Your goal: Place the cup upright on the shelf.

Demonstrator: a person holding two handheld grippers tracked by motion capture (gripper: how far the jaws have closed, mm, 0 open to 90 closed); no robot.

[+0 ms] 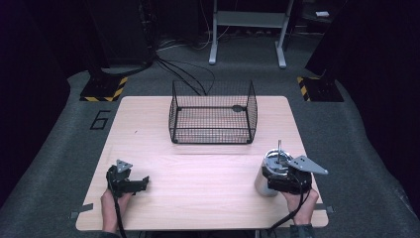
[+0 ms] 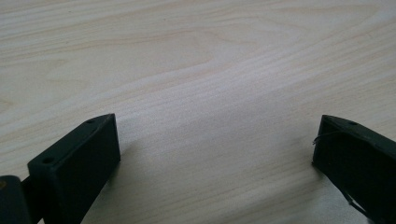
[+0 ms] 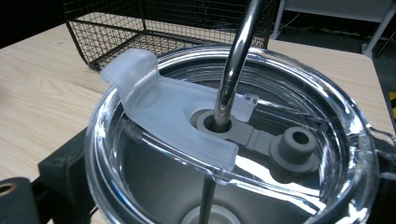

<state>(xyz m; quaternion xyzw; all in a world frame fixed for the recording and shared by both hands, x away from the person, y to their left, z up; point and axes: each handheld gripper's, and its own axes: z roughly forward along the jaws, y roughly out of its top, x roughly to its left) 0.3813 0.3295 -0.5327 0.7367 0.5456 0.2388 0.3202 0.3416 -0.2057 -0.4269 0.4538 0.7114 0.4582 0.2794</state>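
Dark room, pale wood table (image 1: 198, 173), wire basket (image 1: 213, 113), tumbler (image 1: 270, 173)

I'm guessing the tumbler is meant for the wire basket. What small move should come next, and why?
Probably lift the tumbler straight up. The right gripper is already shut around it, its metal straw stands upright, and the basket has tall walls to clear. The left gripper rests open on the table.

High view: overhead from the near edge, facing forward over the table (image 1: 198, 188). Left gripper view: close, angled down at bare tabletop. Right gripper view: very close above the tumbler lid (image 3: 233, 140), sharing the wire basket (image 3: 140, 28) at upper left.
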